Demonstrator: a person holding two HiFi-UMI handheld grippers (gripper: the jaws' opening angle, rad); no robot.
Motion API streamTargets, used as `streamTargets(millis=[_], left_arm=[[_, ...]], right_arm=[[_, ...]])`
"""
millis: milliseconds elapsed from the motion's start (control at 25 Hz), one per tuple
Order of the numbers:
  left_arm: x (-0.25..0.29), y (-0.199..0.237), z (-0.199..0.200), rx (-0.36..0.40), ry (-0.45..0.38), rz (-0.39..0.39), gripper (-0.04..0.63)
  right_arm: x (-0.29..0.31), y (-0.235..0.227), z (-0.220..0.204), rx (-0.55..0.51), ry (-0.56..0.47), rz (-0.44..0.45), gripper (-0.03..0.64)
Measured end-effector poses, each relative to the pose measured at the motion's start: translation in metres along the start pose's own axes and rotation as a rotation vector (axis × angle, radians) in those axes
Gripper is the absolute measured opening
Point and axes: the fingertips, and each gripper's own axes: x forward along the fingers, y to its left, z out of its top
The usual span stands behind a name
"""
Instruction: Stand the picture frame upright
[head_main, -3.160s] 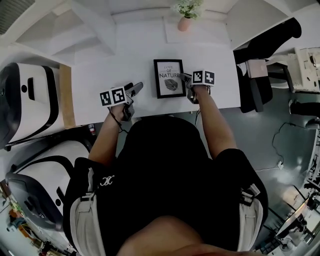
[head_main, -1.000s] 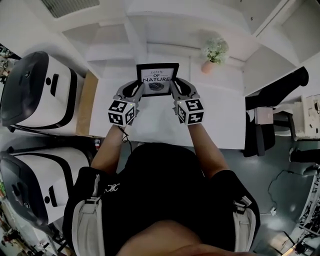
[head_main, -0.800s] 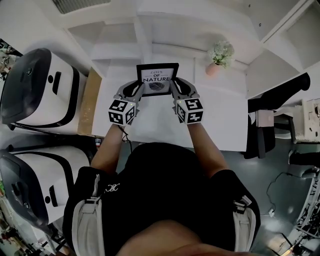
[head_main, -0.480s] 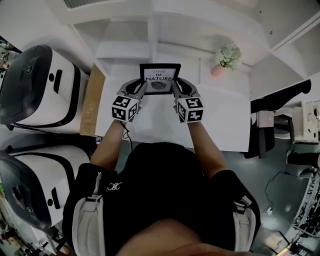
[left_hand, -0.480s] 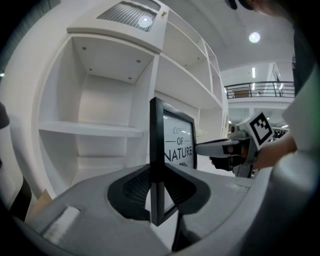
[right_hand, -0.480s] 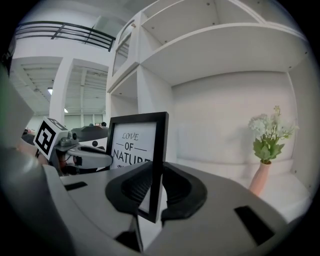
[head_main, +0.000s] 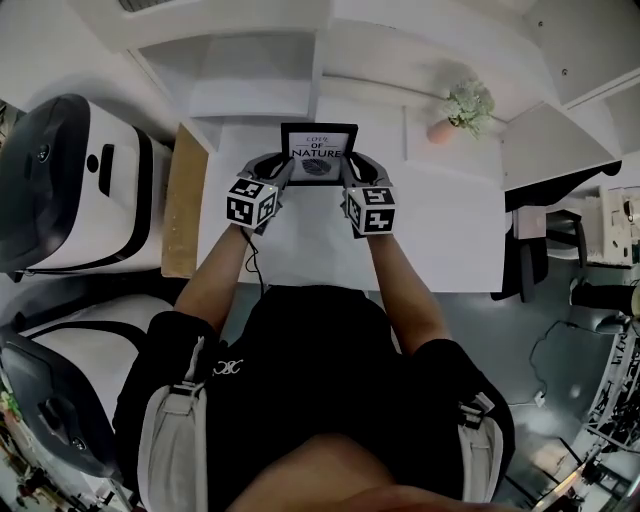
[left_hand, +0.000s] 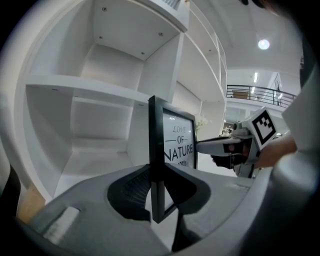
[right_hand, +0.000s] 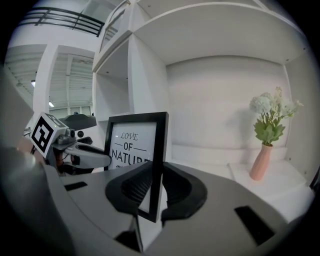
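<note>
Black picture frame (head_main: 319, 152) upright before white shelves (head_main: 250, 95)

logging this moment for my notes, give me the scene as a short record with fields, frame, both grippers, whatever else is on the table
picture frame: upright, print facing the person, held by both side edges
left gripper: shut on the frame's left edge
right gripper: shut on the frame's right edge
contact with table: cannot tell whether the frame's bottom edge rests on it
vase of flowers: standing to the right of the frame, apart from it
shelves: white, behind the frame
</note>
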Motion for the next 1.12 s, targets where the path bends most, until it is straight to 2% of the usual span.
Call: streamTargets(millis=[240, 480, 680, 880, 960, 1040, 1120], left_arm=[[0.015, 0.026, -0.015, 0.032, 0.060, 0.007, 0.091], [0.032, 0.029, -0.022, 0.087, 0.097, -0.004, 0.092], [0.041, 0.037, -0.032, 0.085, 0.127, 0.031, 0.100], [0.041, 0.040, -0.033, 0.155, 0.117, 0.069, 0.100], [0.038, 0.043, -0.032, 0.149, 0.116, 0.094, 0.125], [0.033, 0.045, -0.029, 0.119, 0.101, 0.107, 0.222], [0.022, 0.045, -0.020, 0.084, 0.067, 0.115, 0.229]], right_arm=[[0.022, 0.007, -0.007, -0.041, 0.019, -0.042, 0.064], [0.034, -0.006, -0.022, -0.018, 0.067, -0.072, 0.064], [0.038, -0.005, -0.039, -0.001, 0.102, -0.076, 0.063], [0.042, -0.003, -0.039, 0.004, 0.080, -0.069, 0.067], [0.041, -0.001, -0.039, -0.004, 0.076, -0.048, 0.071], [0.038, 0.002, -0.033, -0.020, 0.054, -0.035, 0.092], [0.030, 0.004, -0.020, -0.038, 0.012, -0.041, 0.095]])
